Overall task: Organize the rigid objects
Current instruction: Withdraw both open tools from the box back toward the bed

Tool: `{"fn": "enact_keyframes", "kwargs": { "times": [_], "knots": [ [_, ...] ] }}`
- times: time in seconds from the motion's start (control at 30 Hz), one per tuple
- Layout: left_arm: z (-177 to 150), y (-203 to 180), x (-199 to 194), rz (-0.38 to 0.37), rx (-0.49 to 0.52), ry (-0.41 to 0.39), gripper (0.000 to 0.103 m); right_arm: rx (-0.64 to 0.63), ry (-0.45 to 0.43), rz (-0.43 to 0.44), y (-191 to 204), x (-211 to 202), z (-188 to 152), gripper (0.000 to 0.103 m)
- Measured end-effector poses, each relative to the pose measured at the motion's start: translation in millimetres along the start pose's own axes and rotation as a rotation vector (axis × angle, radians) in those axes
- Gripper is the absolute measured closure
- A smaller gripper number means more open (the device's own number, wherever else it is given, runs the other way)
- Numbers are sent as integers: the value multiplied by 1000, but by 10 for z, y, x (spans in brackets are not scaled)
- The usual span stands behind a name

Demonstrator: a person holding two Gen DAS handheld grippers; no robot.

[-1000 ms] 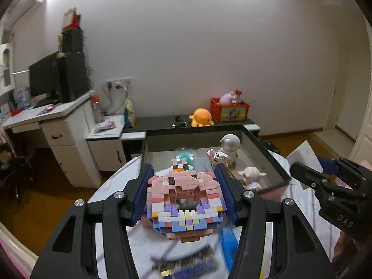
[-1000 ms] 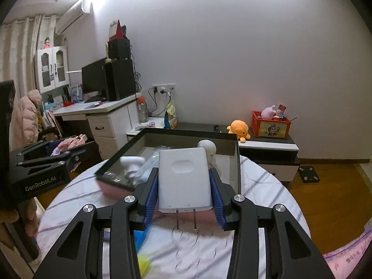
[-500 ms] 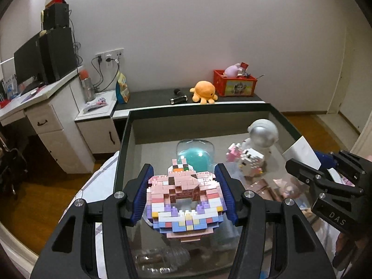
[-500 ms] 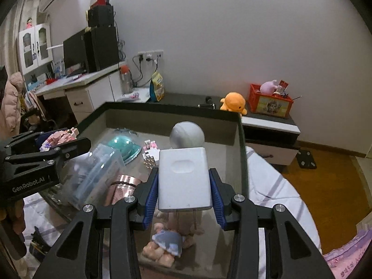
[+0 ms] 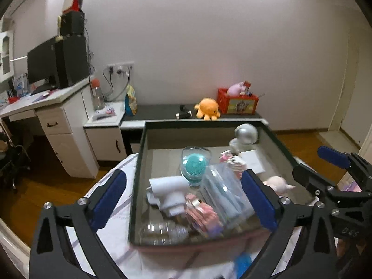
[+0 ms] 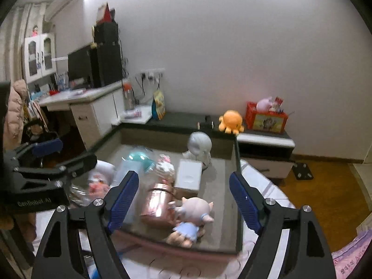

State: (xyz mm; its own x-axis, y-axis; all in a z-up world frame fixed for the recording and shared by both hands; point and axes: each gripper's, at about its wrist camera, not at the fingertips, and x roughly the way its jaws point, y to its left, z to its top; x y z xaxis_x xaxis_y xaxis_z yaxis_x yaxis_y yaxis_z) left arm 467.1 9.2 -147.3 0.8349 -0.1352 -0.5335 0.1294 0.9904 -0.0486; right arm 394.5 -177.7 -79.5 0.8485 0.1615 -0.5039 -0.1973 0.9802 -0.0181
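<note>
The left tool (image 5: 188, 197) hangs over the near left part of the tray (image 5: 139, 162), its blue pads opening wide with nothing clamped between them. The right tool (image 6: 183, 200) hangs over the near right part, its pads also opening and bare. The dark-rimmed tray sits on a tabletop (image 6: 274, 193) covered in a white striped cloth.

Inside the tray, the pink brick model (image 5: 204, 216) lies near the front edge, blurred, beside a clear bottle (image 5: 162, 231) and a clear plastic box (image 5: 225, 193). The white charger block (image 6: 188, 174) lies flat near the far edge, just in front of the silver-headed figure (image 6: 199, 144). A copper-coloured can (image 6: 159, 205) lies on its side mid-tray, with a pale-haired doll (image 6: 190, 218) touching it at the front. A teal brush under a clear dome (image 5: 194, 165) stands further back.
</note>
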Motion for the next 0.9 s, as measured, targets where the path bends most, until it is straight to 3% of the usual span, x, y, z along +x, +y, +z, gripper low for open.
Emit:
{"fn": "enact_keyframes", "kwargs": {
  "times": [0.2,0.47,0.6,0.67,0.9],
  "knots": [
    [-173,-139,-902,39,17,-129,0,-23,-146,38,291,-905,-142,17],
    [-496,-266,-1997,124,59,-329,0,-21,-238,14,528,-1751,-357,14],
    [-660,-316,-2352,147,50,-359,0,-15,-263,1,586,-2058,-475,11],
    [-737,-337,-2484,145,47,-374,0,-6,-276,-15,607,-2190,-537,0],
    [-935,-308,-2706,122,25,-362,0,-25,-291,-43,699,-2420,-685,0]
  ]
}}
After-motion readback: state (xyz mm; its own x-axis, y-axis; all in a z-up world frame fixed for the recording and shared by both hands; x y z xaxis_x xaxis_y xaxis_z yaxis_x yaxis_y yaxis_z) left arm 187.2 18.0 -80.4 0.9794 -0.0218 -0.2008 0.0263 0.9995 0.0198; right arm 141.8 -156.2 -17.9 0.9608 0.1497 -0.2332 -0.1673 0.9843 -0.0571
